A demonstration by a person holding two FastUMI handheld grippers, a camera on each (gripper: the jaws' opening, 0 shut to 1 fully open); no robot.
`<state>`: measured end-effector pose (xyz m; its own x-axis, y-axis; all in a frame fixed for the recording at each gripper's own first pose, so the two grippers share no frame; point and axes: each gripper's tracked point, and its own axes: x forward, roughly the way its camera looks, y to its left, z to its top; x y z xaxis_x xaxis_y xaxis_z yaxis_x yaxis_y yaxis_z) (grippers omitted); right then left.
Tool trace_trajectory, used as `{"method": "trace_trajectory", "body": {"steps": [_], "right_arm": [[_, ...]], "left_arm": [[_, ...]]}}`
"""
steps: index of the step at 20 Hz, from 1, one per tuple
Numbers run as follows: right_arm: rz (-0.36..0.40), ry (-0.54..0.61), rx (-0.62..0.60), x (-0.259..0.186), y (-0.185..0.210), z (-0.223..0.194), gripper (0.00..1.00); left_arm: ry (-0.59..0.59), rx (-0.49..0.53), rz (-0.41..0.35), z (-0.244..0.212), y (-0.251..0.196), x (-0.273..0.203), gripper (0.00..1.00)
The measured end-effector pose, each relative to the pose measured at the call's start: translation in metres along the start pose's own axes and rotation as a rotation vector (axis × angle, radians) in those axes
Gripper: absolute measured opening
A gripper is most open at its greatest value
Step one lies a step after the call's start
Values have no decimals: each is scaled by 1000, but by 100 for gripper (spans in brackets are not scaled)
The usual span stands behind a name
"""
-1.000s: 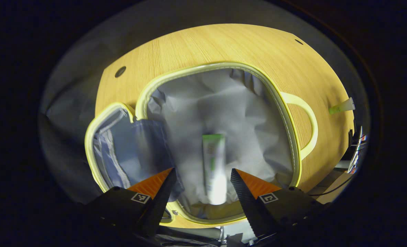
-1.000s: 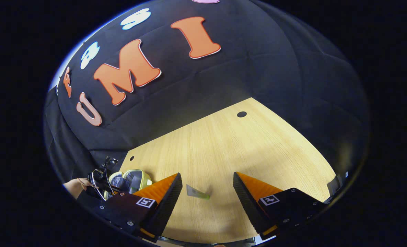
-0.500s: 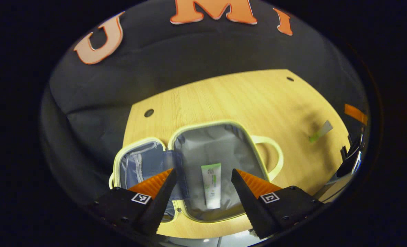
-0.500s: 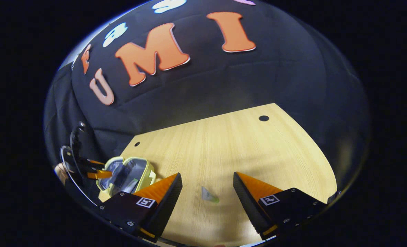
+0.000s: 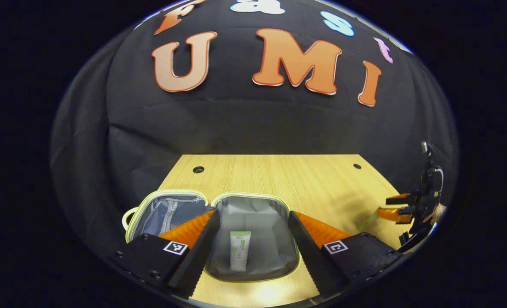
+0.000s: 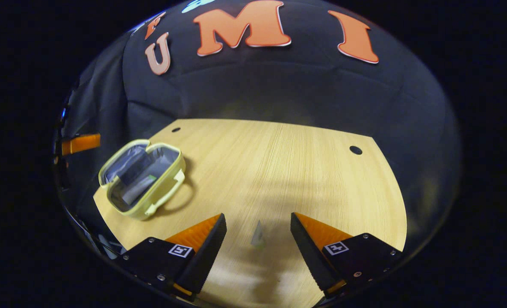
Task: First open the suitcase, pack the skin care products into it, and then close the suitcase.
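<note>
Suitcase: small, soft-sided, pale yellow-green trim and zip edge, lying fully open on the worktop. Two shallow halves side by side, rounded-rectangular in outline. One half is lined with crumpled grey fabric; the other half has a bluish-grey lining with a pocket panel. A loop handle of the same pale yellow shows at the case's outer edge in the right gripper view.

Tube: skin care product, white body with green marking, flat crimped end, lying lengthwise on the grey lining of the open half, near its front rim.

Second tube: small, pale with a green end, blurred, lying on bare worktop well apart from the suitcase. In the left gripper view it appears as a faint green-white streak just beside the other gripper.

Left gripper: jaws released, spread wide, holding nothing. The tube in the case sits between the two fingers as seen along them, not touched by either; the open half of the suitcase spans the gap.

Right gripper: jaws released, spread wide, empty. The second tube lies between the fingertips in that view, apart from both. The suitcase lies off to that gripper's left, well clear.

Worktop: light wood-grain laminate, smooth, straight grain, with round dark holes near its far corners.

Booth wall: black cloth, softly creased, behind the worktop.
</note>
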<state>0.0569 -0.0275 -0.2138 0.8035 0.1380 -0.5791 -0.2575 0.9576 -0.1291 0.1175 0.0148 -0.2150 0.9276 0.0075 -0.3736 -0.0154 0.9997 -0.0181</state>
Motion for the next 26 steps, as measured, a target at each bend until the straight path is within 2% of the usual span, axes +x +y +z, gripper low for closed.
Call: {"method": "trace_trajectory", "body": {"steps": [2,4,6,7,9,11,14,17,22,26], "right_arm": [[12,58,-8,15,1,-18,95],[26,111,-20,30,5,-35,89],[9,182,-46,42,3,-56,79],[10,211,-52,46,3,-63,61],[-9,240,-68,50,0,-72,51],[-11,231,-55,46,1,-68,33],[0,212,5,24,14,-51,33],[67,180,46,-7,52,-23,32],[233,209,52,-38,158,13,32],[364,291,60,-40,250,25,32]], "left_arm": [[-2,-22,22,-7,4,-10,99],[-4,-40,46,-13,11,-21,99],[-11,-75,53,-16,15,-27,99],[-17,-92,51,-19,17,-28,99],[-27,-112,57,-21,24,-29,99],[-45,-125,59,-20,30,-33,99],[-50,-150,19,-22,39,-34,100],[-57,-129,-12,-19,63,-36,100],[-33,-120,-70,-13,119,-37,100],[-13,-90,-67,-17,175,-27,99]]}}
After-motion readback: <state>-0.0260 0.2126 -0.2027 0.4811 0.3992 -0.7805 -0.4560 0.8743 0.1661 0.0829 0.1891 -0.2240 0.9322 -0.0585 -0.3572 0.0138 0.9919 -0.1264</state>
